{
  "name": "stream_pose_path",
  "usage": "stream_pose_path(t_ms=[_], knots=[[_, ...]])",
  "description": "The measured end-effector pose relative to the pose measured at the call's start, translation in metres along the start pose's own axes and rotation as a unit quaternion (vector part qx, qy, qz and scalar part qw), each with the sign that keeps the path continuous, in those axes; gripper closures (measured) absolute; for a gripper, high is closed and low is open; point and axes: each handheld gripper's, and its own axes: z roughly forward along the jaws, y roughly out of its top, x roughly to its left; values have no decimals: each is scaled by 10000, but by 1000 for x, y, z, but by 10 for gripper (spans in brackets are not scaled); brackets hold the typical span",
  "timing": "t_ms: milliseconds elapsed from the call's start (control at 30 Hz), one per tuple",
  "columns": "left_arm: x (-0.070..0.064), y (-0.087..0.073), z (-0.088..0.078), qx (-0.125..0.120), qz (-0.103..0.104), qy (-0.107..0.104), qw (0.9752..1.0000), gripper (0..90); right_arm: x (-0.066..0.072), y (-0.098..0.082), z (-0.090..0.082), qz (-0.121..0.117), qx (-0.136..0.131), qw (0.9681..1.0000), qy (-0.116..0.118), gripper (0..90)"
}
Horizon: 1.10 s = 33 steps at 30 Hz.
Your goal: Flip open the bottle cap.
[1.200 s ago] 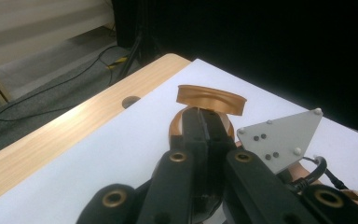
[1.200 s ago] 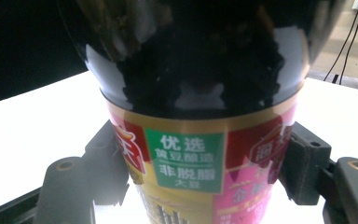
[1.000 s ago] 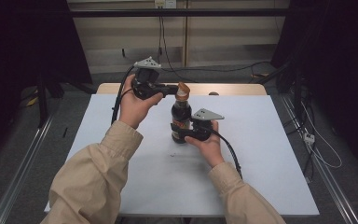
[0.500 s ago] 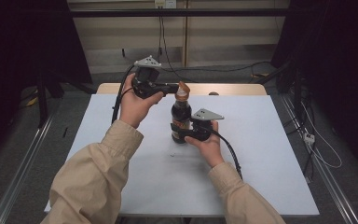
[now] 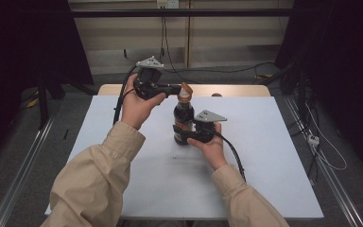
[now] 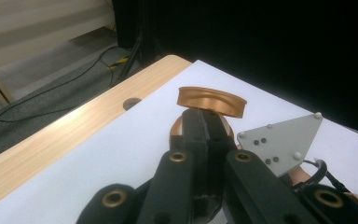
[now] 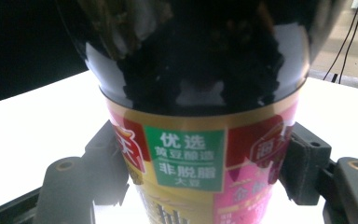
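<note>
At the white-topped table (image 5: 274, 156), you steady a dark sauce bottle (image 5: 183, 122) upright near the middle of the sheet with your right gripper (image 5: 182, 134), its jaws clamped on either side of the labelled lower body. Your left gripper (image 5: 178, 88) comes in level at the bottle's top, jaws pressed together beside the raised copper-coloured flip cap (image 5: 185, 88); whether they pinch it is not clear.

The high view gives the whole arrangement: beige sleeves entering from below, a grey three-cornered plate on each tool, cables trailing off, and a strip of pale wood (image 5: 236, 90) along the table's far edge.

The left gripper view (image 6: 204, 122) adds what that distance hides: the cap (image 6: 211, 100) is a shallow metallic disc with a ribbed rim, tilted up just past the closed jaw tips, and the wooden strip (image 6: 70, 135) has a round hole (image 6: 131, 103) in it.

The right gripper view (image 7: 200, 186) shows the bottle (image 7: 191, 84) close up: glossy near-black glass shoulders above a gold-banded label (image 7: 185, 158) with a green panel of white characters and pink and red fields, matte black pads pressing on both flanks.
</note>
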Motion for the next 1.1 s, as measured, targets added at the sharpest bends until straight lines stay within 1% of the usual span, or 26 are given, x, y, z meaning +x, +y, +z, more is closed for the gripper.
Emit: stream_pose_path(t_ms=[367,467,600,733,800,867,933,1100], knots=[[0,0,0,12,5,-5,10000,900,0,0,0,-1,10,10000,5,296],[1,1,0,25,-14,-52,10000,900,0,0,0,2,14,10000,-18,296],[1,1,0,10,28,-99,9999,900,0,0,0,13,15,10000,-14,296],[0,1,-1,59,44,-79,9999,900,0,1,0,-4,25,10000,-24,296],[-2,1,0,82,72,-140,9998,900,0,1,0,-1,20,10000,-22,295],[-3,2,0,76,90,-134,9998,900,0,0,1,3,19,10000,-18,295],[-4,2,0,38,42,-143,9999,900,0,1,1,6,25,10000,-20,296],[-5,3,4,-7,47,-155,9999,900,0,0,0,-2,21,10000,-16,296]])
